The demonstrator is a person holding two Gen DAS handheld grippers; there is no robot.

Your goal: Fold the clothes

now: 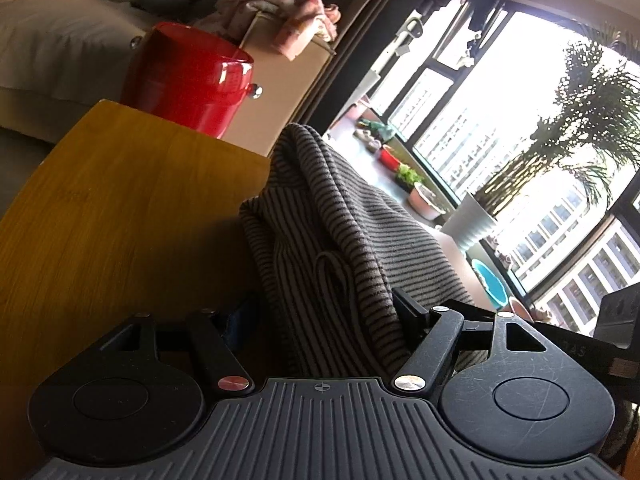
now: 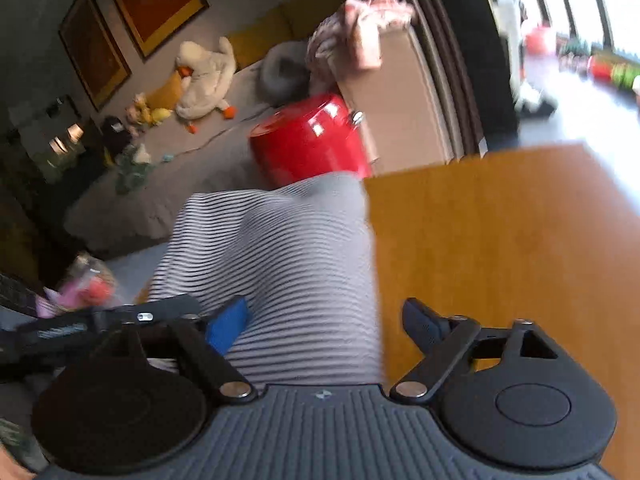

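A grey garment with thin dark stripes is bunched at the edge of the wooden table and rises in a heap. My left gripper is shut on a thick fold of it; cloth fills the gap between the fingers and hides most of the left pad. In the right wrist view the same striped garment runs forward along the left edge of the table. My right gripper stands open around it. The blue left pad touches the cloth, and the right fingertip is clear of it over bare wood.
A shiny red drum-shaped stool stands just past the table. Behind it a cardboard box carries pink clothes. A bed with a plush duck lies further back. A potted plant stands by the big window.
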